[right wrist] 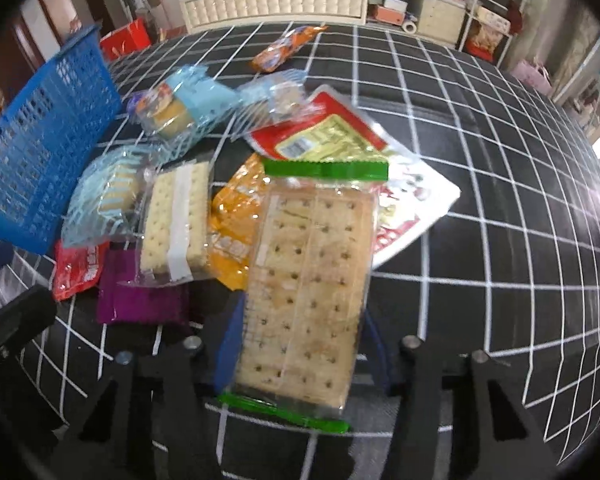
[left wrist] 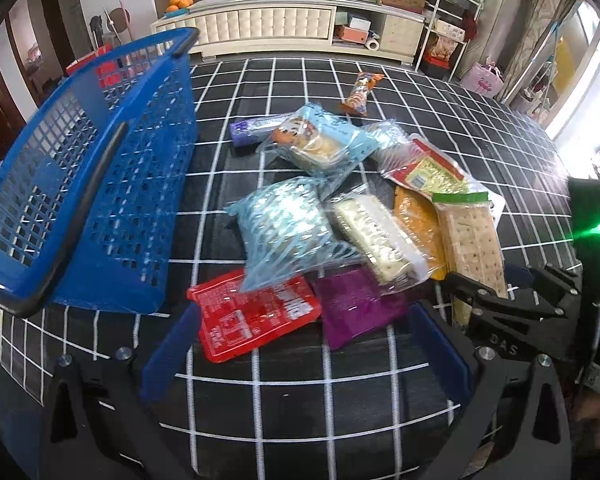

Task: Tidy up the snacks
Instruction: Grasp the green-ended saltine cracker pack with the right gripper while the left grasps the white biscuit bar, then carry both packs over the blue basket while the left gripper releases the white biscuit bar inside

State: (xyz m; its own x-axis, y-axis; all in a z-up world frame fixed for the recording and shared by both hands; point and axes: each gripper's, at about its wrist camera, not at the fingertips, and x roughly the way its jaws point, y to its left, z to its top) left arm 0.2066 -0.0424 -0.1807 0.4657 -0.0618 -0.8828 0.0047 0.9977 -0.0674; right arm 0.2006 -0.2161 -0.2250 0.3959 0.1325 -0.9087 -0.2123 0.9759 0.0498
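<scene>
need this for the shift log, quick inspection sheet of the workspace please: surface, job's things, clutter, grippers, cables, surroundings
surface: black cloth with white grid, lying fairly flat.
job's things: blue basket on the left, tilted; snack packets piled beside it, among them a green-edged cracker pack, a red packet, a purple packet and an orange packet lying apart at the far side.
clutter: nothing seen on the cloth besides the snacks and basket.
grippers: right gripper has its fingers on either side of the cracker pack, close against it; left gripper open, over the near edge of the red and purple packets.
cables: nothing seen.
surroundings: low cabinet with oranges, a wire shelf rack, a bright window on the right.
</scene>
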